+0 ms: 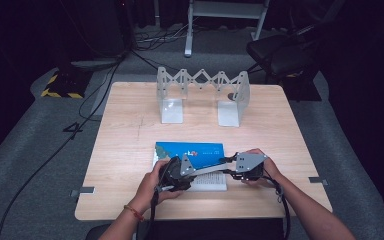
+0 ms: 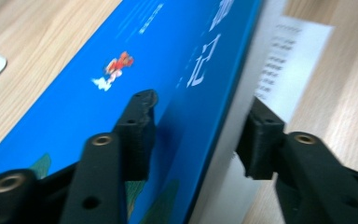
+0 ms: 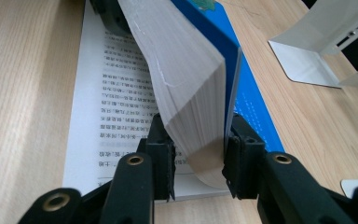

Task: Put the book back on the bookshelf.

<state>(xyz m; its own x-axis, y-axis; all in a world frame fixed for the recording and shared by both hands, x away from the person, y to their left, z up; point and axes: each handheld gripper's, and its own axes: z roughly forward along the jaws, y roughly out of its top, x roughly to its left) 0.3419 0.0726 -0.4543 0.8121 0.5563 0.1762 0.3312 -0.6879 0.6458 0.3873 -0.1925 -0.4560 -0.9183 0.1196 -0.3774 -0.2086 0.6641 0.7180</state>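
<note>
Both grippers' fingers point(image 3: 161, 144) clamp blue book point(image 1: 190, 150) between them.

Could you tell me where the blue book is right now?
In the high view, the blue book lies on the table's near middle, between both tongs, in front of the folding white rack.

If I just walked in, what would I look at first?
Probably the bright blue book near the front of the wooden table, partly opened. The left gripper and the right gripper each squeeze a thick wad of its pages from opposite ends, with a printed page lying flat beneath. Behind it, at the table's far edge, stands a white zigzag folding rack.
</note>
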